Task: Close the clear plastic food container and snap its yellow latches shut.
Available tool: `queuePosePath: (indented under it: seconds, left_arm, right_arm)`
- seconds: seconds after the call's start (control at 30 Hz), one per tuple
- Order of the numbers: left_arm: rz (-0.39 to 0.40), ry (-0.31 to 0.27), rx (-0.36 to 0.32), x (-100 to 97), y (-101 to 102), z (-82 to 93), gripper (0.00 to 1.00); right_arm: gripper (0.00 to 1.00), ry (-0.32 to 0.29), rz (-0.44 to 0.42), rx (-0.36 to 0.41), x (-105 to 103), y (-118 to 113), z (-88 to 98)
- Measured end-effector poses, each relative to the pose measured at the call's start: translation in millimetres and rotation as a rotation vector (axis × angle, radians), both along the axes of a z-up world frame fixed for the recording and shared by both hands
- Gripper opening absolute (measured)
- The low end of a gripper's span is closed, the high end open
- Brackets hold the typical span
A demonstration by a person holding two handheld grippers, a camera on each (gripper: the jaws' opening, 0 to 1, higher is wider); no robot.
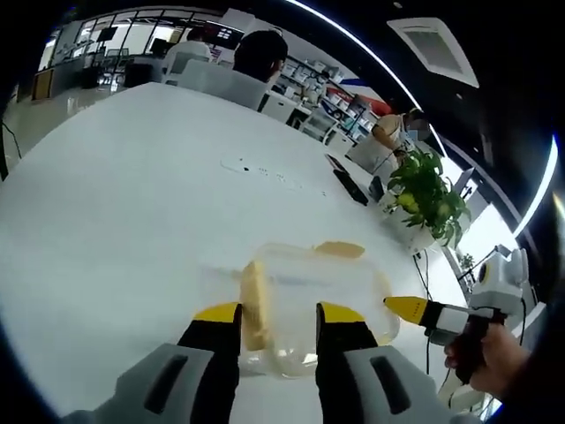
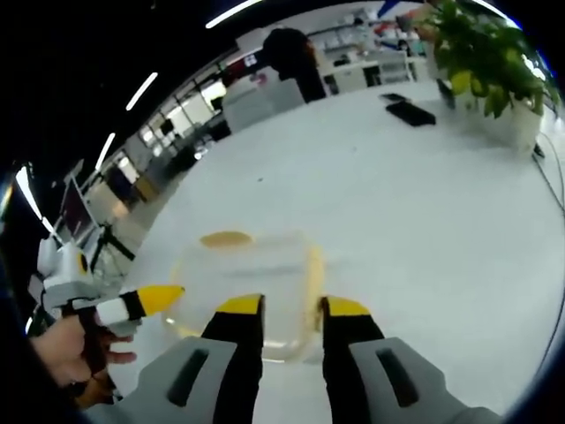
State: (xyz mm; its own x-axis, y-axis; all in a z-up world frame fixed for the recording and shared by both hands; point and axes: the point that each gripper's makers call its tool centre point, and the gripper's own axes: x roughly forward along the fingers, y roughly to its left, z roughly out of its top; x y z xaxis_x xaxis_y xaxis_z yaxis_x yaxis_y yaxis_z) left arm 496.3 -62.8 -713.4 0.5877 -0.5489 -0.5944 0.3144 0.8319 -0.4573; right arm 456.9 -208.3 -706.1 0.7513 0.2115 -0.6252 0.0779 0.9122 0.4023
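A clear plastic food container (image 1: 309, 287) rests on the white table (image 1: 124, 203), its lid lying on top. One yellow latch (image 1: 254, 305) runs down its left side and another yellow latch (image 1: 340, 249) is at its far edge. My left gripper (image 1: 279, 312) is open, its yellow-tipped jaws straddling the container's near end. In the right gripper view the container (image 2: 238, 269) shows a side latch (image 2: 312, 283) and a far latch (image 2: 227, 238). My right gripper (image 2: 293, 306) is open, with the side latch just ahead between its jaws. Each gripper shows in the other's view, hand-held: the right gripper (image 1: 410, 307), the left gripper (image 2: 159, 299).
A potted green plant (image 1: 428, 190) (image 2: 481, 44) stands near the table's edge. Black flat devices (image 1: 349, 185) (image 2: 406, 110) lie beyond the container. A person (image 1: 260, 53) sits at the table's far end, with chairs and shelving behind.
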Motion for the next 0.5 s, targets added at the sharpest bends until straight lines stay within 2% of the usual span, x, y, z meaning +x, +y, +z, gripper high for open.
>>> queuePosePath:
  seconds: [0.27,0.5]
  left_arm:
    - [-0.006,0.024,0.007,2.1,-0.1,-1.6,0.24]
    - [-0.001,0.030,0.042,3.5,-0.7,-1.7,0.20]
  right_arm:
    - [0.19,-0.003,-0.012,-0.016,0.8,0.3,1.4]
    - [0.17,0.029,0.017,-0.037,1.8,2.1,2.2]
